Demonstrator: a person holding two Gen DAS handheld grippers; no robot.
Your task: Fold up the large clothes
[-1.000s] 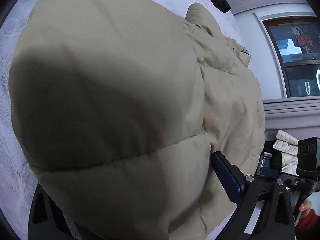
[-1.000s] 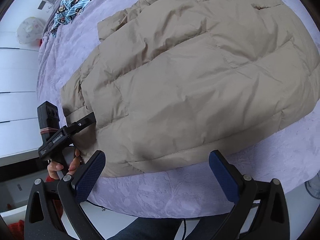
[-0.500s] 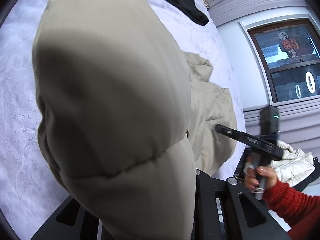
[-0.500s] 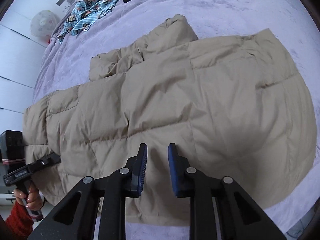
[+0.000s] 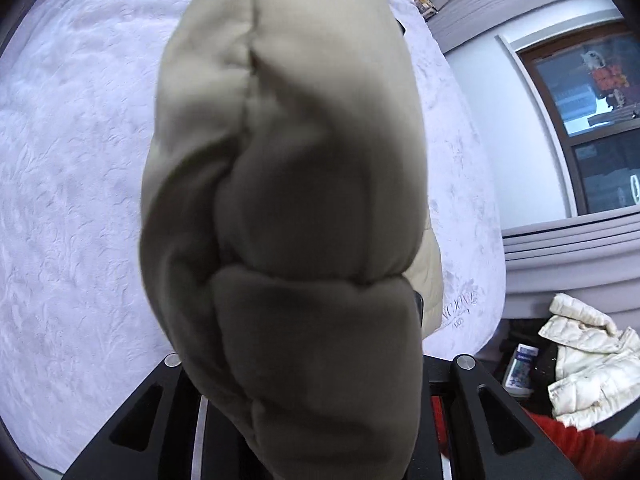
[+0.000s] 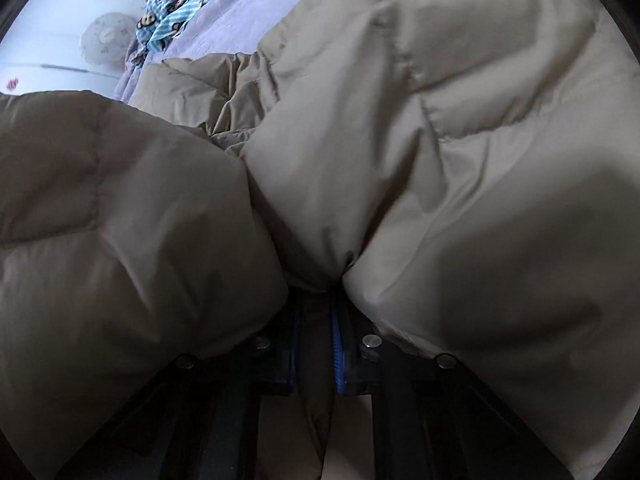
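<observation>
A beige puffer jacket (image 5: pixel 288 200) hangs bunched and lifted in front of the left wrist camera, above the lilac bed (image 5: pixel 80 200). My left gripper (image 5: pixel 308 376) is shut on its padded edge, and the fabric hides the fingertips. In the right wrist view the same jacket (image 6: pixel 440 160) fills the frame. My right gripper (image 6: pixel 316 332) has a fold of it pinched between its blue pads (image 6: pixel 338 360); the jaws are still closing on it.
A blue patterned garment (image 6: pixel 180 4) lies at the far end of the bed (image 6: pixel 248 0). A white puffer jacket (image 5: pixel 588 360) lies on the floor beside the bed, below a window (image 5: pixel 592 120). A red sleeve (image 5: pixel 568 440) shows at lower right.
Both grippers went from wide open to closed on the jacket. The left one has lifted its edge up off the bed; the right one came down onto the hem and pinched a fold.
</observation>
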